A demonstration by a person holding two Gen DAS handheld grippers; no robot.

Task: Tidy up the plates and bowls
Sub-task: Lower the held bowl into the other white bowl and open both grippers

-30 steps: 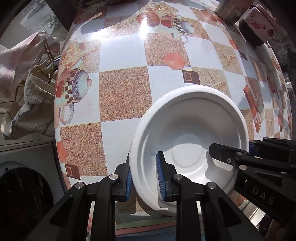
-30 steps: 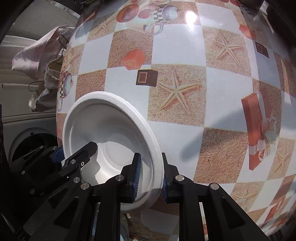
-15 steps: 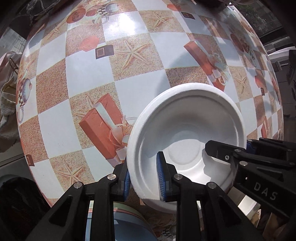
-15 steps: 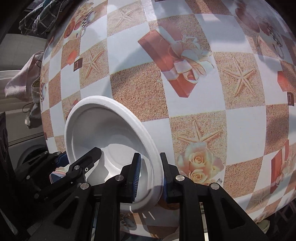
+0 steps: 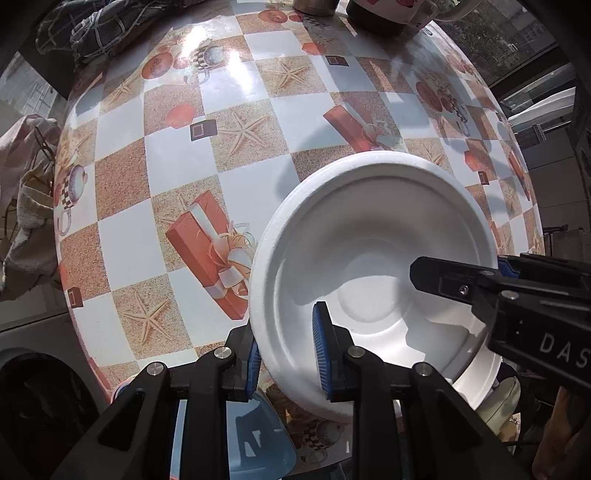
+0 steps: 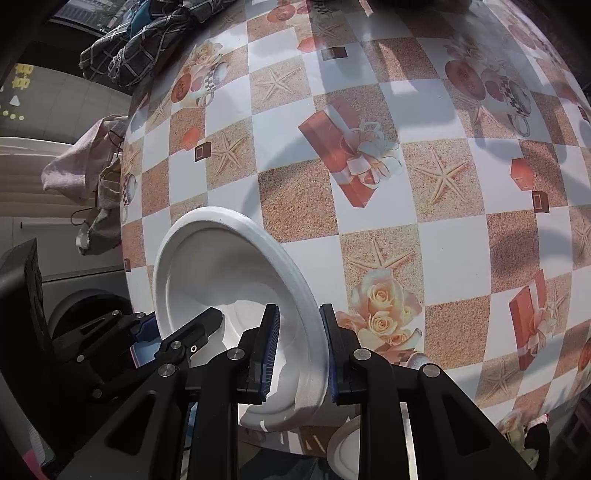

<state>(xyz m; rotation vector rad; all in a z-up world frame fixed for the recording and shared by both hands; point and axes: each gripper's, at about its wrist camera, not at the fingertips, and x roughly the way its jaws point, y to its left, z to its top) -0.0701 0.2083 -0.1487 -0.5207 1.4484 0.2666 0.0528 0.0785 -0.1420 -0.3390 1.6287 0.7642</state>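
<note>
A white foam bowl [image 5: 373,266] is held above the patterned tablecloth, gripped on both sides. My left gripper [image 5: 284,354] is shut on its left rim, one pad inside and one outside. My right gripper [image 6: 297,347] is shut on its right rim; the bowl [image 6: 221,273] tilts leftward in the right wrist view. The right gripper also shows in the left wrist view [image 5: 491,288], and the left gripper in the right wrist view [image 6: 173,332]. A blue bowl [image 5: 255,439] lies below the left gripper. Another white dish [image 6: 343,446] peeks out under the right gripper.
The table [image 5: 177,158] has a checked cloth with starfish and gift prints. Mugs and a dark container [image 5: 380,11] stand at the far edge. A dark plaid cloth [image 6: 144,40] lies at the far left corner. Towels [image 5: 26,177] hang beside the table's left side.
Both grippers have carried the bowl back leftward and slightly higher over the table; the view now takes in more of the table's far edge. The grip on the bowl is unchanged.
</note>
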